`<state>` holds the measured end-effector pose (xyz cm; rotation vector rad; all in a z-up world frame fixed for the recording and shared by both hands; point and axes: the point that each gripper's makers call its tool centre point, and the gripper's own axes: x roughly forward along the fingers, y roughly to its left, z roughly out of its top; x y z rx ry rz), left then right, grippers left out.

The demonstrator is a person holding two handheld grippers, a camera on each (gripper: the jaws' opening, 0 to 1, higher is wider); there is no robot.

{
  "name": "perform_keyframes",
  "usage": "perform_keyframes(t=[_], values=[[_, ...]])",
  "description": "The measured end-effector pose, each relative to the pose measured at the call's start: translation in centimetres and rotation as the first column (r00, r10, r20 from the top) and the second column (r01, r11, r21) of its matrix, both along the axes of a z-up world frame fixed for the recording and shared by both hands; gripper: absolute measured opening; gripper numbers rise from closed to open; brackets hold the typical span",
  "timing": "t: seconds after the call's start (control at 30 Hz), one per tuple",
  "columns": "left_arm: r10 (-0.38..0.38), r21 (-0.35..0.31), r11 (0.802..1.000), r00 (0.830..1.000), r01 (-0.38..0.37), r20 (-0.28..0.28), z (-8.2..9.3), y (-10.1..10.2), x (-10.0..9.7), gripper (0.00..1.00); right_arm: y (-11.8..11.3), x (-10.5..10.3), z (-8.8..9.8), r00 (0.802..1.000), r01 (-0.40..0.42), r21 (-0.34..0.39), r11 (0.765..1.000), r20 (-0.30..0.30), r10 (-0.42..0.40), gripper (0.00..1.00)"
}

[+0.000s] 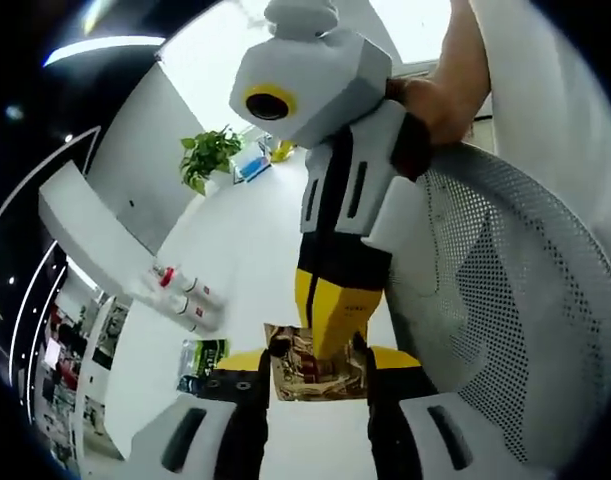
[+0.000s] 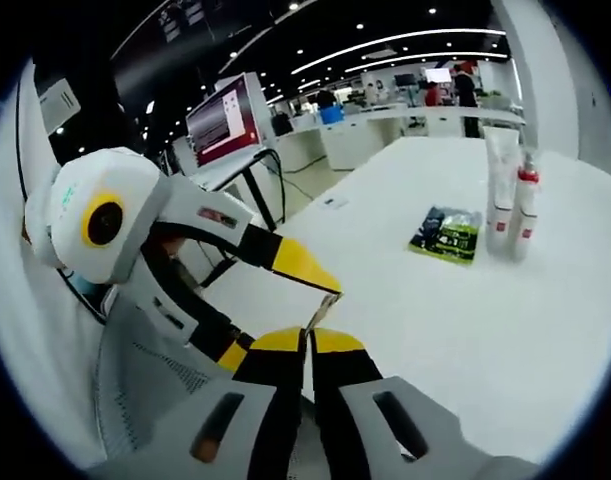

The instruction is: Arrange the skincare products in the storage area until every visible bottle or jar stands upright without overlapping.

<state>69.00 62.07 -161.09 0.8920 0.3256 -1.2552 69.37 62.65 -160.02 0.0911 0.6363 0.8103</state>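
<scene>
Sachet point(image 1: 315, 362) sits pinched between both your hand-held grippers at the table point(image 2: 485, 330) edge: left hand-held gripper point(image 1: 315, 375) and right hand-held gripper point(image 2: 310, 340) are each clamped on it. Release one before moving it, I judge, or it may tear. White tubes point(image 2: 510, 205) stand upright well apart; green packet point(image 2: 447, 233) lies flat beside them. Mesh basket point(image 1: 525, 300) contents cannot be told.

White-and-black right tool point(image 1: 330, 345) and left tool point(image 2: 325, 295), both with yellow jaws.
</scene>
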Motion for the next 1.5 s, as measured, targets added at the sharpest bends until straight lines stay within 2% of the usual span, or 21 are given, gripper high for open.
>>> perform_keyframes(t=[0.23, 0.43, 0.5, 0.53, 0.6, 0.63, 0.67, 0.7, 0.73, 0.77, 0.8, 0.83, 0.87, 0.93, 1.07, 1.1, 1.17, 1.23, 1.3, 1.4, 1.5], values=[[0.015, -0.032, 0.999, 1.0, -0.016, -0.023, 0.1, 0.2, 0.2, 0.39, -0.2, 0.0, 0.0, 1.0, 0.014, 0.0, 1.0, -0.013, -0.014, 0.0], [0.117, -0.119, 0.983, 0.981, -0.137, -0.156, 0.0, 1.2, 0.6, 0.42, -0.4, 0.1, -0.1, 1.0, 0.022, -0.003, 1.0, -0.013, -0.022, 0.0], [0.171, -0.157, 0.965, 0.959, -0.21, -0.227, -0.2, 1.8, 1.0, 0.46, -0.3, 0.1, 0.0, 1.0, 0.022, -0.001, 1.0, -0.01, -0.022, 0.0], [0.188, -0.173, 0.955, 0.941, -0.242, -0.281, -0.3, 2.0, 1.0, 0.5, -0.3, 0.1, 0.0, 1.0, 0.021, 0.001, 1.0, -0.012, -0.021, 0.0], [0.223, -0.214, 0.913, 0.864, -0.347, -0.451, -0.7, 2.3, 0.9, 0.55, -0.3, 0.1, 0.0, 1.0, 0.02, 0.001, 1.0, -0.014, -0.02, 0.0], [0.224, -0.25, 0.872, 0.797, -0.421, -0.56, -0.6, 2.3, 1.0, 0.56, -0.3, 0.1, 0.0, 1.0, 0.019, 0.003, 1.0, -0.01, -0.019, 0.0], [0.222, -0.269, 0.845, 0.761, -0.462, -0.609, -0.4, 2.4, 1.1, 0.56, -0.2, 0.1, 0.1, 1.0, 0.018, 0.011, 1.0, -0.012, -0.018, 0.0], [0.22, -0.287, 0.807, 0.712, -0.517, -0.666, -0.3, 2.5, 1.4, 0.56, -0.2, 0.1, 0.2, 1.0, 0.019, 0.014, 1.0, -0.009, -0.019, 0.0], [0.189, -0.302, 0.758, 0.638, -0.578, -0.746, -0.1, 2.6, 1.5, 0.55, -0.2, 0.1, 0.5, 1.0, 0.019, 0.024, 1.0, -0.004, -0.019, 0.0], [0.159, -0.29, 0.723, 0.559, -0.627, -0.814, 0.0, 2.6, 1.4, 0.53, -0.1, 0.1, 0.7, 1.0, 0.018, 0.043, 0.999, -0.01, -0.018, 0.0], [0.157, -0.284, 0.708, 0.537, -0.646, -0.829, -0.2, 2.8, 1.6, 0.52, -0.1, 0.1, 0.8, 1.0, 0.02, 0.051, 0.998, -0.011, -0.02, 0.0], [0.142, -0.296, 0.699, 0.532, -0.651, -0.834, -0.1, 2.7, 1.5, 0.52, -0.1, 0.1, 1.0, 1.0, 0.02, 0.059, 0.998, -0.005, -0.019, 0.0], [0.119, -0.305, 0.683, 0.513, -0.664, -0.85, 0.2, 2.6, 1.4, 0.51, 0.0, 0.1, 1.1, 1.0, 0.017, 0.07, 0.997, -0.007, -0.016, 0.0], [0.04, -0.314, 0.65, 0.444, -0.692, -0.895, 0.9, 2.1, 0.9, 0.44, 0.1, 0.0, 1.3, 1.0, 0.013, 0.079, 0.997, -0.006, -0.013, 0.0], [-0.043, -0.309, 0.599, 0.355, -0.739, -0.934, 1.3, 1.9, 0.7, 0.3, 0.3, -0.2, 1.7, 1.0, 0.002, 0.101, 0.995, 0.001, -0.002, 0.0], [-0.039, -0.309, 0.59, 0.356, -0.746, -0.934, 1.2, 2.1, 0.9, 0.28, 0.4, -0.2, 2.0, 1.0, 0.0, 0.124, 0.992, 0.0, 0.0, 0.0], [-0.063, -0.315, 0.574, 0.342, -0.756, -0.938, 1.4, 2.2, 0.9, 0.25, 0.4, -0.2, 2.3, 1.0, -0.003, 0.135, 0.991, 0.005, 0.003, 0.0], [-0.076, -0.308, 0.571, 0.324, -0.761, -0.943, 1.3, 2.3, 0.7, 0.2, 0.5, -0.3, 2.6, 1.0, -0.009, 0.158, 0.987, 0.007, 0.008, 0.0], [-0.12, -0.31, 0.56, 0.295, -0.769, -0.948, 1.7, 2.1, 0.4, 0.19, 0.4, -0.2, 3.0, 1.0, -0.005, 0.177, 0.984, 0.01, 0.003, 0.0], [-0.138, -0.309, 0.554, 0.281, -0.773, -0.95, 1.8, 2.1, 0.3, 0.18, 0.3, 0.0, 3.3, 1.0, 0.004, 0.193, 0.981, 0.015, -0.007, 0.0], [-0.151, -0.297, 0.54, 0.256, -0.788, -0.955, 1.8, 2.1, 0.3, 0.14, 0.3, 0.0, 3.2, 1.0, 0.006, 0.191, 0.982, 0.012, -0.008, 0.0]])
